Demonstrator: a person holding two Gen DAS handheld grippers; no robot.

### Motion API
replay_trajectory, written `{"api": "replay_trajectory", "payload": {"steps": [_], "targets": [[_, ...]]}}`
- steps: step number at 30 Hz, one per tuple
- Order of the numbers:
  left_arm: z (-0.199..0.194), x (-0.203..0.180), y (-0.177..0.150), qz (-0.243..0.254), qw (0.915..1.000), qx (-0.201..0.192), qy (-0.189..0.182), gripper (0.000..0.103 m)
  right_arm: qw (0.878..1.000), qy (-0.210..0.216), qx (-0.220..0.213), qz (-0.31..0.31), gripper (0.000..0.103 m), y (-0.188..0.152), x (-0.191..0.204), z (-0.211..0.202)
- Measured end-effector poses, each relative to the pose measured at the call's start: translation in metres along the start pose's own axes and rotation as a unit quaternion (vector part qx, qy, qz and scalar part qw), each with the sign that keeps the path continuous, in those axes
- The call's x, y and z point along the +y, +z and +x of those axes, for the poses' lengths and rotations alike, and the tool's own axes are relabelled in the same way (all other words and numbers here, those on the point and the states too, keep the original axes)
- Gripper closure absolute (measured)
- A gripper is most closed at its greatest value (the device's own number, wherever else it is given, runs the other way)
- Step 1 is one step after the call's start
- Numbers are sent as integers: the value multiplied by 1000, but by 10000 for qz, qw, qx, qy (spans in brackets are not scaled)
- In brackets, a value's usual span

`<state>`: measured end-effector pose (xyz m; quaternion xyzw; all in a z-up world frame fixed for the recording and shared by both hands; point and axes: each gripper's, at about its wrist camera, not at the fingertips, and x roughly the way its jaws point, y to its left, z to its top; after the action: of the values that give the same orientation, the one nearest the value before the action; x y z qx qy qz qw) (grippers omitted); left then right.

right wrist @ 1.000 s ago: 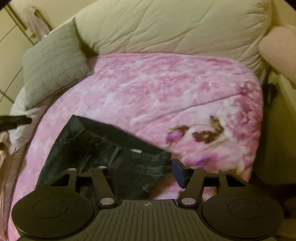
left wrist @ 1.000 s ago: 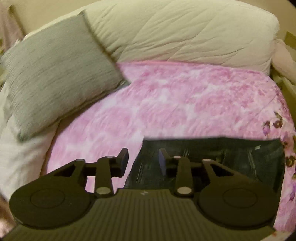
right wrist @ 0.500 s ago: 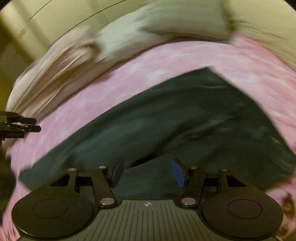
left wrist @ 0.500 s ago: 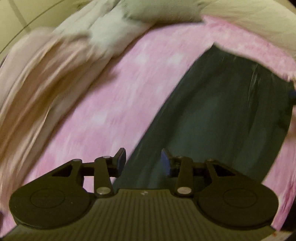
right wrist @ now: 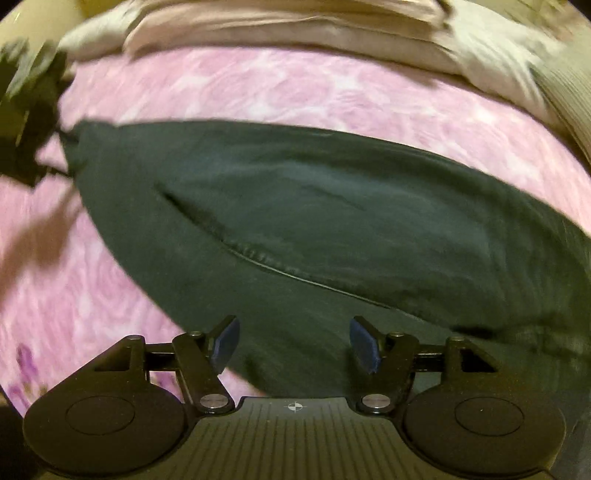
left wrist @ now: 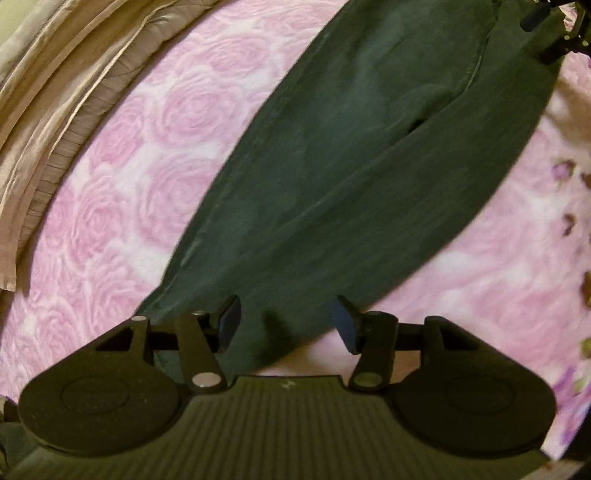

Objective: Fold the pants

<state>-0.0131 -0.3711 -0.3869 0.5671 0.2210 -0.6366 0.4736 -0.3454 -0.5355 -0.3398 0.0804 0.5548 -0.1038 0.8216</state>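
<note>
Dark pants (left wrist: 369, 166) lie flat on the pink rose blanket (left wrist: 147, 147), running from lower left to upper right with the two legs side by side. My left gripper (left wrist: 287, 323) hovers over their narrow lower end. Its jaws are opening and its pads press on nothing. My right gripper (left wrist: 554, 29) shows at the pants' far upper end. In the right wrist view the pants (right wrist: 332, 221) stretch across the frame. The right gripper (right wrist: 294, 343) is above their near edge, jaws opening, with only cloth below it. The left gripper (right wrist: 26, 129) is a blur at the pants' left tip.
Beige folded bedding (left wrist: 55, 92) borders the blanket at the upper left and appears as beige bedding (right wrist: 295, 29) along the top of the right wrist view. A grey ribbed pillow (right wrist: 569, 92) sits at the right. Purple flower prints (left wrist: 576, 221) mark the blanket's right side.
Both grippers swept away from the pillows and quilt and now look steeply down on the pants. The views have turned, and both pairs of jaws stand wider than before.
</note>
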Motion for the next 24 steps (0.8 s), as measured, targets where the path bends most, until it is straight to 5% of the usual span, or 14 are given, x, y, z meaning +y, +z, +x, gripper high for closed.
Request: {"api": "replay_trajectory", "payload": {"steps": [6,12,13,17,24], "targets": [[20,46,-15,410,9988,-125,215,44,9979,7,326,-565,40,9,9,30],[44,86,-19,538,9960,149,-701,45,9936,154,428,-1030,40,16,17,47],[45,89,-20,564,9946,220,-838,49,9931,175,429,-1076,40,17,17,49],[42,86,-27,668,9924,431,-939,96,9915,362,480,-1151,40,19,18,61],[-19,64,-51,707,9957,77,-587,101,9851,627,559,-1499,40,12,33,69]]}}
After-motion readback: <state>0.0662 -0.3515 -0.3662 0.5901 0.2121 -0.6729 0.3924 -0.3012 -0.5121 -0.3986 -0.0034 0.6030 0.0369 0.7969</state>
